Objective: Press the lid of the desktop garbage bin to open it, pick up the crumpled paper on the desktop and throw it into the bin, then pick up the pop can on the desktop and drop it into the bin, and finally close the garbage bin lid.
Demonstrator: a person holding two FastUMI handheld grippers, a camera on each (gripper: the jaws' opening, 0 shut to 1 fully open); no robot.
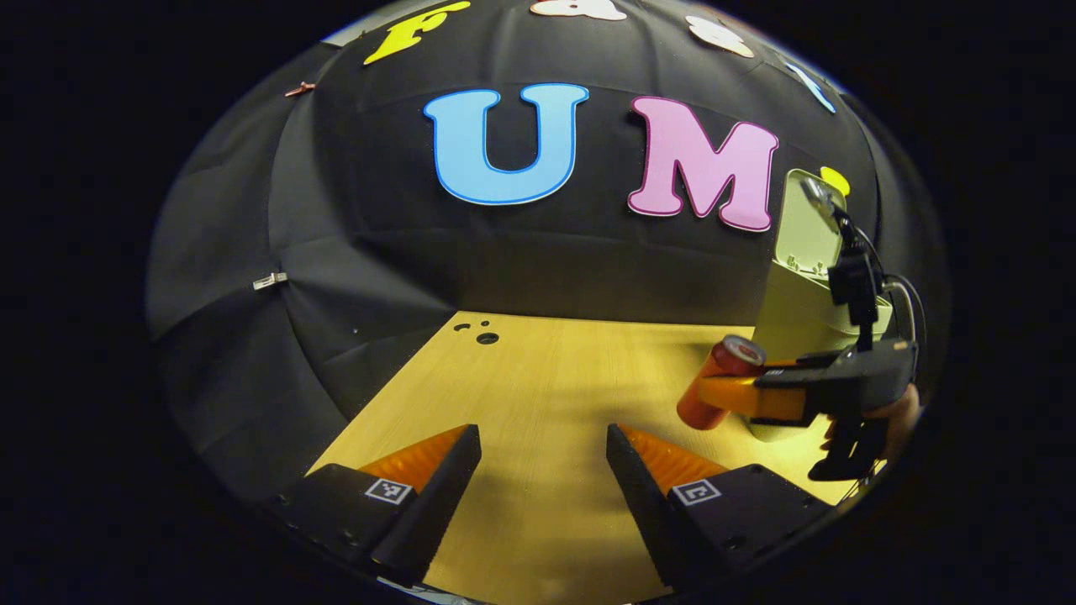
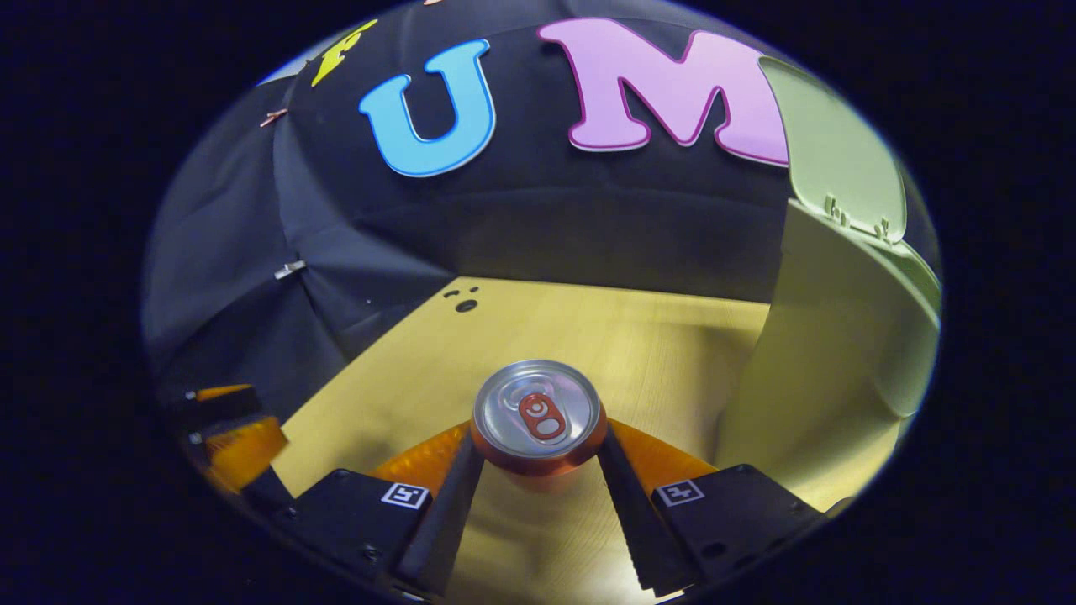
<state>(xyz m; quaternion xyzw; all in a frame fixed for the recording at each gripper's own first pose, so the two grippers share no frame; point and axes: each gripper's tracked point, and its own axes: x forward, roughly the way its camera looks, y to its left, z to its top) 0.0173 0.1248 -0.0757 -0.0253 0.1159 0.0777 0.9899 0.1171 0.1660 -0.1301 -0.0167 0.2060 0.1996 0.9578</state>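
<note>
In the right gripper view my right gripper (image 2: 538, 449) is shut on the red pop can (image 2: 538, 416), whose silver top faces the camera, lifted above the wooden desktop (image 2: 639, 336). The pale green bin (image 2: 832, 353) stands close on the right with its lid (image 2: 841, 151) raised. In the left gripper view the pop can (image 1: 719, 382) hangs tilted in the right gripper (image 1: 731, 395), just left of the bin (image 1: 799, 319) with its open lid (image 1: 807, 227). My left gripper (image 1: 542, 454) is open over the bare desktop (image 1: 555, 370), with nothing between its fingers.
Small dark holes (image 1: 486, 338) mark the far left corner of the desktop. The black cloth wall rises behind the desk and along its left side. The left gripper (image 2: 235, 428) shows at the left edge of the right gripper view.
</note>
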